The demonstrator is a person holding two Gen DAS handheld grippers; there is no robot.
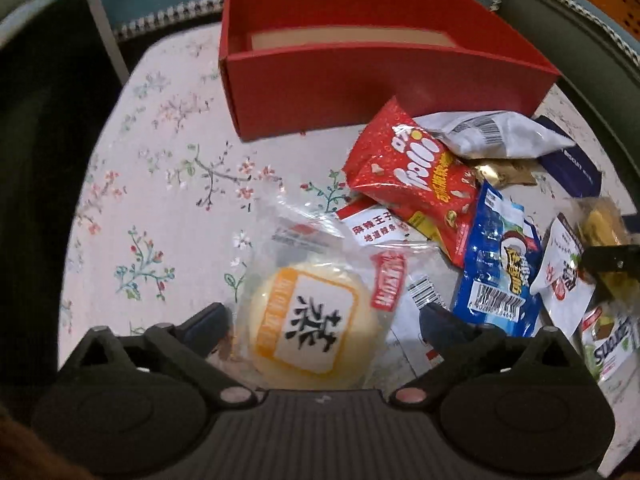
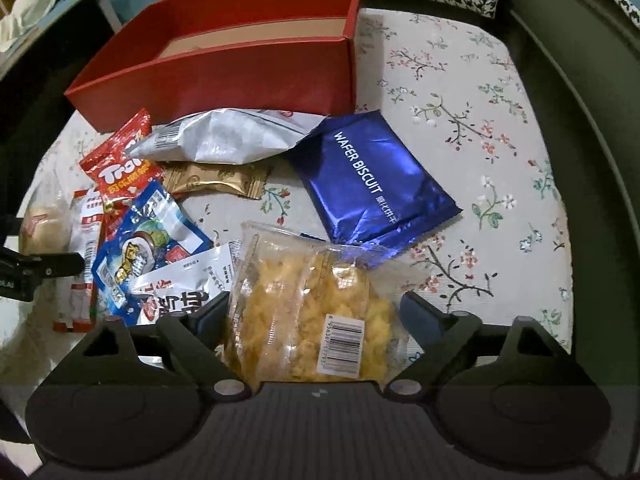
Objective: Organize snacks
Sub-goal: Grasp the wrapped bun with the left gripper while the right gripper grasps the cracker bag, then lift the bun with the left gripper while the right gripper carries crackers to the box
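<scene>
An open red box (image 1: 360, 92) stands at the back of the flowered table; it also shows in the right wrist view (image 2: 224, 76). My left gripper (image 1: 324, 316) is open around a round yellow cake in a clear wrapper (image 1: 316, 320), fingers either side of it. My right gripper (image 2: 316, 312) is open around a clear pack of yellow crispy snack (image 2: 316, 312). A red Trolli bag (image 1: 416, 176), a silver bag (image 2: 224, 136), a gold candy (image 2: 216, 178), a blue coconut pack (image 2: 148, 240) and a blue wafer biscuit pack (image 2: 376, 188) lie loose in front of the box.
The flowered tablecloth (image 1: 160, 200) is bare left of the pile, and also on the right (image 2: 500, 160). A dark green chair rim (image 2: 580, 100) curves round the table's right side. Cushions (image 1: 160, 4) lie behind the box.
</scene>
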